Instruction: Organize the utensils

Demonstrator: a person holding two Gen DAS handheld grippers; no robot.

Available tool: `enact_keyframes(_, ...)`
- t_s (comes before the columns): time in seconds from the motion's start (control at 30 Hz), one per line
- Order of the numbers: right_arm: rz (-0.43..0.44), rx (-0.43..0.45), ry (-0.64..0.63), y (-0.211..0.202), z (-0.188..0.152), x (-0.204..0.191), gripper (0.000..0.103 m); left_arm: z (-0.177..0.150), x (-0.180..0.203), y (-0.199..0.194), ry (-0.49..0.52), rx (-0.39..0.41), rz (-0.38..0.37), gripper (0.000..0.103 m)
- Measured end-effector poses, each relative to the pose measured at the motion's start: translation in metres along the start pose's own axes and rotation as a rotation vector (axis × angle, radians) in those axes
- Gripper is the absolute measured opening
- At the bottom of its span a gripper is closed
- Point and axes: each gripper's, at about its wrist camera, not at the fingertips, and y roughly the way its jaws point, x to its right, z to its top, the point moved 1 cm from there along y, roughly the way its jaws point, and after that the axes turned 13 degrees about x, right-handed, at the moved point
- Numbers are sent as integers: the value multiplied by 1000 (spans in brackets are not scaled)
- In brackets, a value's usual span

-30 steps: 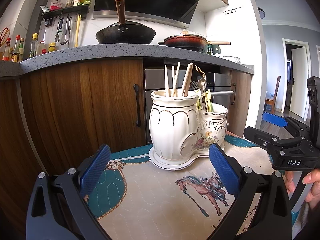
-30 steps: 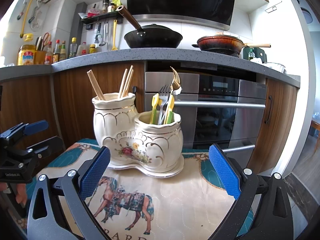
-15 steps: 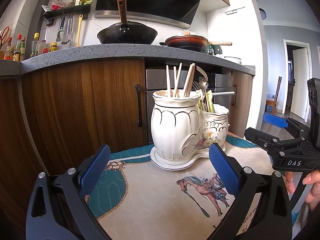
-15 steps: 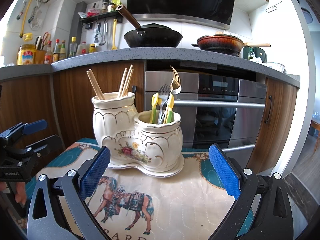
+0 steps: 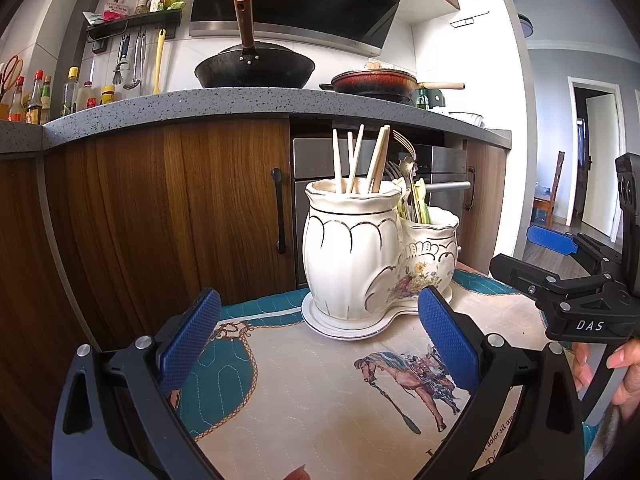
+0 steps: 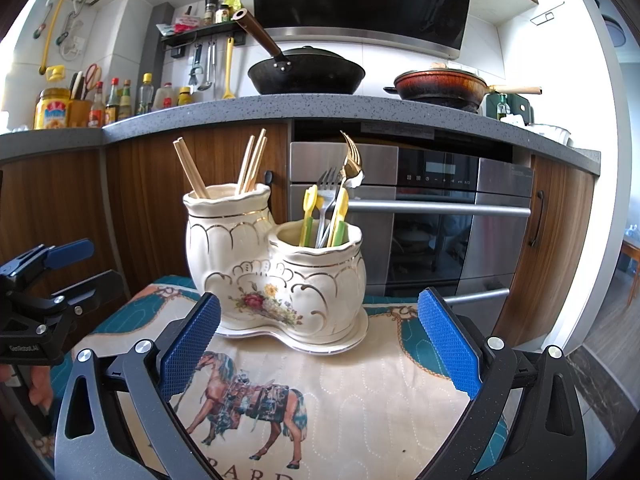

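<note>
holder: white ceramic double utensil holder (image 6: 276,276) with gold trim and a flower print, two joined pots on a matching saucer, upright on the far half of the mat, near its far edge
tall pot: left pot in the right wrist view, holds wooden chopsticks (image 6: 252,166) leaning apart, tips up
short pot: right pot, holds a steel fork (image 6: 327,196), a gold fork (image 6: 352,156) sticking up highest, and yellow-green plastic utensils (image 6: 307,216)
left wrist view: same holder (image 5: 360,256) seen from the other side, tall pot nearer, chopsticks (image 5: 360,160) above the rim, cutlery mostly hidden behind it
mat: quilted cloth (image 6: 360,392) with a horse print and teal border, under the holder and both grippers
left gripper: (image 5: 320,346) blue pads wide apart, nothing between them, low over the near mat, holder's saucer just beyond the tips; also seen at the left edge of the right wrist view (image 6: 60,264)
right gripper: (image 6: 319,344) blue pads wide apart, nothing held, low over the horse print, holder just past the tips; seen at the right of the left wrist view (image 5: 560,256), a hand (image 5: 616,368) on its grip
background: wooden cabinets (image 6: 136,200), steel oven (image 6: 440,220), grey counter (image 6: 320,110) with a black wok (image 6: 306,74) and a reddish pan (image 6: 440,84), bottles (image 6: 116,100) far left
</note>
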Motion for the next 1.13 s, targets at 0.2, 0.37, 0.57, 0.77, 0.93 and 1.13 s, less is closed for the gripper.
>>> enact_keyframes(0.2,0,0,0,0,0,0,98,0,0,0,0,0,0,97)
enact_keyframes(0.37,0,-1,0,0,0,0,98,0,0,0,0,0,0,98)
enact_keyframes(0.57,0,-1,0,0,0,0,98,-1,1,1,1,-2,18,97)
enact_keyframes(0.77,0,-2,1,0,0,0,98,-2,1,0,6,-1,22,97)
enact_keyframes(0.93,1,-2,0,0,1,0,98,-2,1,2,3,-6,24,98)
enact_keyframes(1.13,1,-2,0,0,1,0,98,-2,0,1,2,-6,24,98)
